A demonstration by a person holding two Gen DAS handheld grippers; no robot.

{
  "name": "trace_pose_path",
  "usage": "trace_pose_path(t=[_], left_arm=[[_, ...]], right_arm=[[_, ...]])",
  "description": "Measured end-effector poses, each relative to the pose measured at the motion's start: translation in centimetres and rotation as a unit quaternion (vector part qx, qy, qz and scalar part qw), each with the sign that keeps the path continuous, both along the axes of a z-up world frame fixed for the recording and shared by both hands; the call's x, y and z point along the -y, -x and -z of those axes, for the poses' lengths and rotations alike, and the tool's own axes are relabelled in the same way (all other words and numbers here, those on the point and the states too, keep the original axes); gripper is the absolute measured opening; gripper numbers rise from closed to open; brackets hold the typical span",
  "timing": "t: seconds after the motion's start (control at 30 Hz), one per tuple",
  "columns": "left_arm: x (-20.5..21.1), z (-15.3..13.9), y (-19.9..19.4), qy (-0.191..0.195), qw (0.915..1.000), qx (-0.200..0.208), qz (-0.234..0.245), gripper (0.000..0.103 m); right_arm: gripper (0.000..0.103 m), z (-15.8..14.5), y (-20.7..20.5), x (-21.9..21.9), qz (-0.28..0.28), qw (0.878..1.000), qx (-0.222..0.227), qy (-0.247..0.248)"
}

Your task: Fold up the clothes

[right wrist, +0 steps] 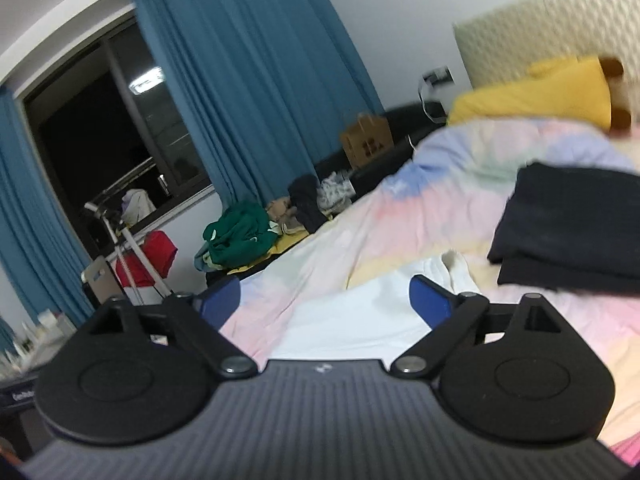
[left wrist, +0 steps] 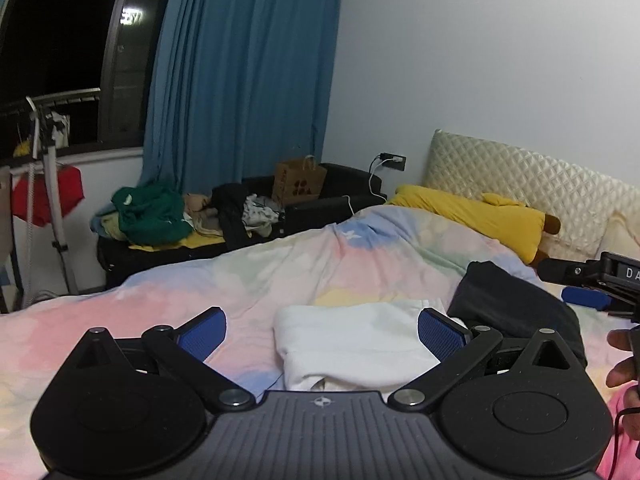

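Observation:
A folded white garment [left wrist: 352, 340] lies on the pastel bedspread [left wrist: 240, 280], just ahead of my left gripper [left wrist: 322, 332]. That gripper is open, blue pads wide apart, nothing between them. A folded black garment [left wrist: 516, 300] rests to the right of the white one. In the right wrist view the white garment [right wrist: 352, 320] sits under my open right gripper [right wrist: 328, 300], which holds nothing, and the black garment [right wrist: 572, 232] lies to the right. The right gripper [left wrist: 588, 292] also shows at the right edge of the left wrist view, over the black garment, held by a hand [left wrist: 622, 356].
A yellow plush [left wrist: 480, 212] leans on the quilted headboard [left wrist: 520, 180]. A black sofa [left wrist: 320, 208] beside the bed holds a pile of clothes with a green garment [left wrist: 152, 216] and a paper bag [left wrist: 298, 182]. Blue curtains [left wrist: 240, 80], a window and a stand [left wrist: 52, 184] fill the left.

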State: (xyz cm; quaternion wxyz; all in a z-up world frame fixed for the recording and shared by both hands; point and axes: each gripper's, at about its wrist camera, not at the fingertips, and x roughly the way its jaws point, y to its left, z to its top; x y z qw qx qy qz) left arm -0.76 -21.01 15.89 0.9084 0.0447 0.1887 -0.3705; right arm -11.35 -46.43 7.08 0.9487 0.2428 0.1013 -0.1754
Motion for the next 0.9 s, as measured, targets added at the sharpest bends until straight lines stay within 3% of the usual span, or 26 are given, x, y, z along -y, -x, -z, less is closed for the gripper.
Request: trace_pose_path(t=[0.17,0.3,0.9], left_arm=[[-2.0,1.4,2.4,0.006,0.9999,-0.005,-0.013,0.103],[-2.8,3.1,3.3,0.005,0.9996,-0.010,-0.026,0.103],[-2.5,8.7,2.7,-0.033,0.9980,-0.026,-0.048,0.103]], right_arm=[[0.093,0.0,1.3,-5.3,-0.016,0.996,-0.020,0.080],[0.093,1.1,1.3,-7.8,-0.024,0.993,-0.039,0.107],[0.092,7.5,-1.6,-10.8,-0.011,0.988,-0.104,0.111]])
